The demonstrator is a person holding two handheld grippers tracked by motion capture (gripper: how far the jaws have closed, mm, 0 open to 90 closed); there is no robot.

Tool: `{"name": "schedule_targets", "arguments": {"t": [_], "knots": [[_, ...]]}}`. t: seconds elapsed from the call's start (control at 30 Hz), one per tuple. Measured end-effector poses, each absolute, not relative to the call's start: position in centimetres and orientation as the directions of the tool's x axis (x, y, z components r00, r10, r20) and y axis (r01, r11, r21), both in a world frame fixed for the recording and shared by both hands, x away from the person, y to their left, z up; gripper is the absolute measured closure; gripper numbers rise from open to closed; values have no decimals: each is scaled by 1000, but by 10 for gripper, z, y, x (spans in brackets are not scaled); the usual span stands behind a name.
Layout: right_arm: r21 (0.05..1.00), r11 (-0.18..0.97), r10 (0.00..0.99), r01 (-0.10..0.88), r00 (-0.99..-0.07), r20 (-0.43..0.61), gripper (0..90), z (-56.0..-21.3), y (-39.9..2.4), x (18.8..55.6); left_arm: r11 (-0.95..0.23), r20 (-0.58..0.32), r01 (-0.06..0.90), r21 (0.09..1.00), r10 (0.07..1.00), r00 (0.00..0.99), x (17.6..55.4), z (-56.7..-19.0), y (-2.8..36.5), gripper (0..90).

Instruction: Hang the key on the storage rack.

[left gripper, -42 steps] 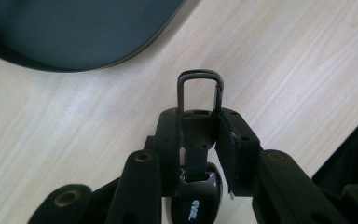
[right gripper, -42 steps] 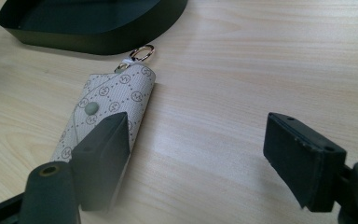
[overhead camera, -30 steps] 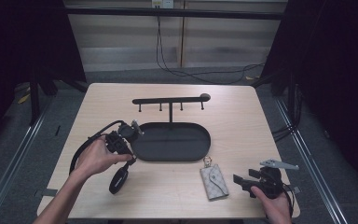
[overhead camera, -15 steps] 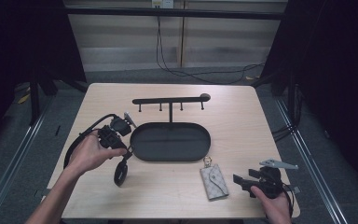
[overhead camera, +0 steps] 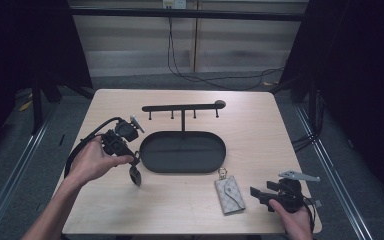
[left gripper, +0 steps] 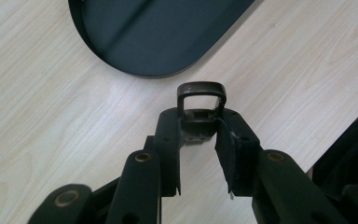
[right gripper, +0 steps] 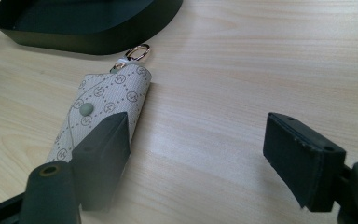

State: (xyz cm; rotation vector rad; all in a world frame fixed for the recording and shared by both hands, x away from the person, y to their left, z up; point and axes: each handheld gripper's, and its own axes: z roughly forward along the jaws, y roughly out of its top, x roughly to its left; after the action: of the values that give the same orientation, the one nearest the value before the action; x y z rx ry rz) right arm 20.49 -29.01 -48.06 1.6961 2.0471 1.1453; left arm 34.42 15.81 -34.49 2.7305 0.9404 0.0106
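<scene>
Left gripper (left gripper: pixel 200 135) clamps what looks like a buckle (left gripper: pixel 201 103) beside tray (left gripper: pixel 135 32)

bare tabletop (overhead camera: pixel 180 205) near edge, oval tray (overhead camera: pixel 182 152) and hook rack (overhead camera: pixel 182 107) blocking centre

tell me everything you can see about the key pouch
The key pouch is a small flat case in pale grey-beige fabric or leather with a repeating diamond monogram print. A pointed flap folds over its front, fastened by one grey snap. A gold ring and clasp stick out of the end nearest the tray. It lies flat on the table, closed, just off the tray's rim, apart from it. The open right gripper sits beside it, one jaw in front of its near end; contact is unclear.
</scene>
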Motion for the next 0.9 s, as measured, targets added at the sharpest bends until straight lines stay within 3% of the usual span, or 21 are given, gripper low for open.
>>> {"name": "schedule_targets", "arguments": {"t": [0.9], "knots": [[692,13,910,722,-295,290,227,-481,-290,205,-732,-77,630,260,634,769,355,-318,155,707]]}}
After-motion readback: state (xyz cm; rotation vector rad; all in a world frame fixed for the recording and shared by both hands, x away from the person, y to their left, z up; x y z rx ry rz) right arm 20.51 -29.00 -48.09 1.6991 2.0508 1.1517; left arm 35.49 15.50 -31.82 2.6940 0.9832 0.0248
